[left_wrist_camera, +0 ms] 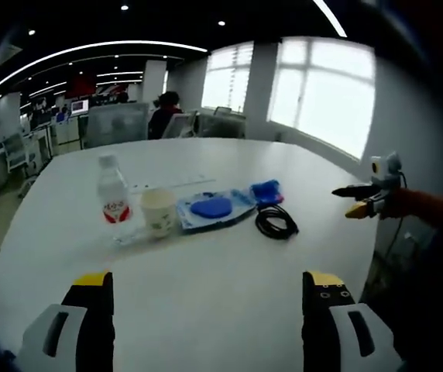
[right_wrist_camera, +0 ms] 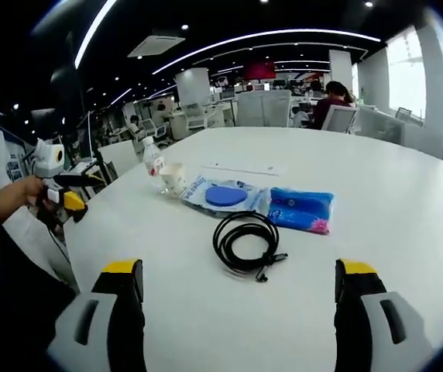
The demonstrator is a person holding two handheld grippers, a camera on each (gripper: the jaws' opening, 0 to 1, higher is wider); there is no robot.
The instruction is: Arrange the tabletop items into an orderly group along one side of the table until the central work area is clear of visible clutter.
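Both grippers — left gripper [left_wrist_camera: 206,291], right gripper [right_wrist_camera: 237,283] — hang empty, jaws spread, over the table [right_wrist_camera: 407,201]; mid-table black cable [right_wrist_camera: 246,242] beside blue pouch [right_wrist_camera: 301,208] looks light, floppy — likely best pinched across the coil's bunched strands.

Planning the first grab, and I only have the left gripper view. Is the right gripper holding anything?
Observer: No. In the right gripper view, the right gripper has its jaws wide apart with nothing between them.
Operator: What's the small blue thing past the cable?
Observer: A blue packet with a pink edge along one side, lying flat.
Operator: Is the cable tangled?
Observer: No. The black cable is a loose coil, with its plug ends pointing toward the right gripper.
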